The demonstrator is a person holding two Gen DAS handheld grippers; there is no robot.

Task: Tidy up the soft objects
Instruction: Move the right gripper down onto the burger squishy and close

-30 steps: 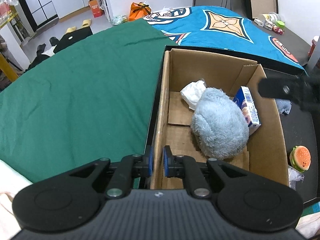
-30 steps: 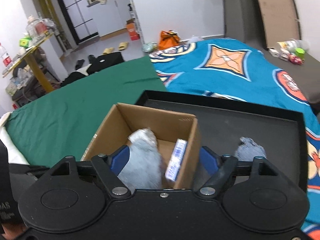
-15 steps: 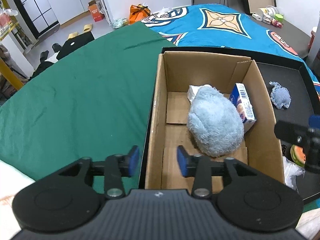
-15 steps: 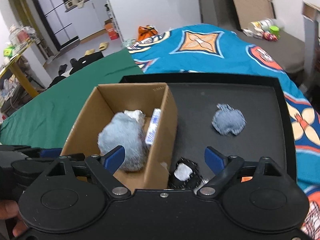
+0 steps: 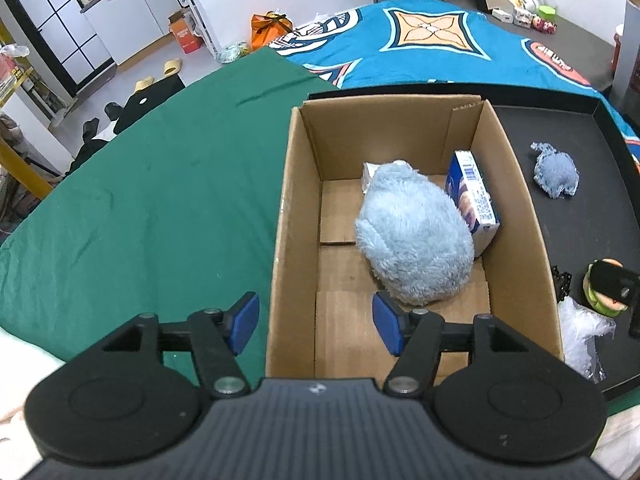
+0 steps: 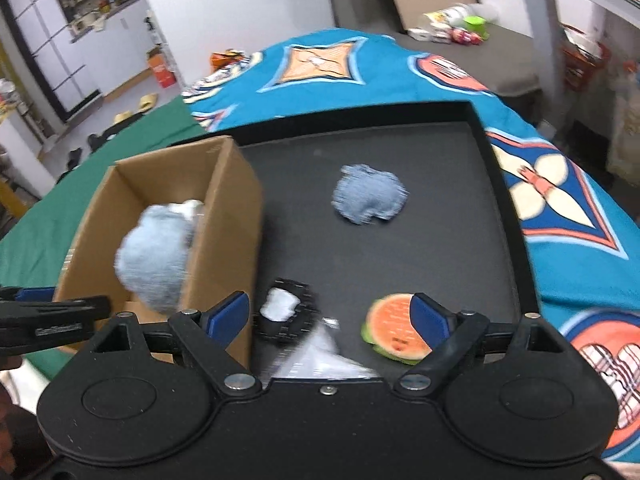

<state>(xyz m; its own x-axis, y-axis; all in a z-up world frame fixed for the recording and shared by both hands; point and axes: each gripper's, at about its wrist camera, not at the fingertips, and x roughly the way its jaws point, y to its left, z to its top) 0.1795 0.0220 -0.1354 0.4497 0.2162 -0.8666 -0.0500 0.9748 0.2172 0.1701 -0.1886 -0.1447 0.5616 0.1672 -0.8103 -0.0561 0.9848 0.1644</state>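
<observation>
1. Cardboard box (image 5: 400,216) stands open-topped at the left end of the black tray (image 6: 400,248); judged to serve as the collection point for soft items.
2. Inside the box lies the pale blue plush (image 5: 414,240), with a small printed carton (image 5: 474,196) leaning between it and the right wall and a white crumpled item (image 5: 370,174) behind it.
3. Left gripper (image 5: 316,326) straddles the box's near left wall, one pad outside and one inside. Its jaws are opening; the pads press on nothing, the wall standing free between them.
4. Right gripper (image 6: 330,316) hangs over the near end of the tray, fingers spread wide and empty, positioned for a next pick by the look of it.
5. Still on the tray: a blue-grey fabric pouch (image 6: 368,194) well apart from the box, a burger-shaped soft toy (image 6: 394,334) beside the right fingertip, a black mesh item with white filling (image 6: 284,312), and clear plastic wrap (image 6: 316,360).
6. Tray rests on a surface draped with a green cloth (image 5: 140,200) and a patterned blue cloth (image 5: 420,44).
7. Room beyond: white cabinets, slippers on the floor, cluttered shelving.
</observation>
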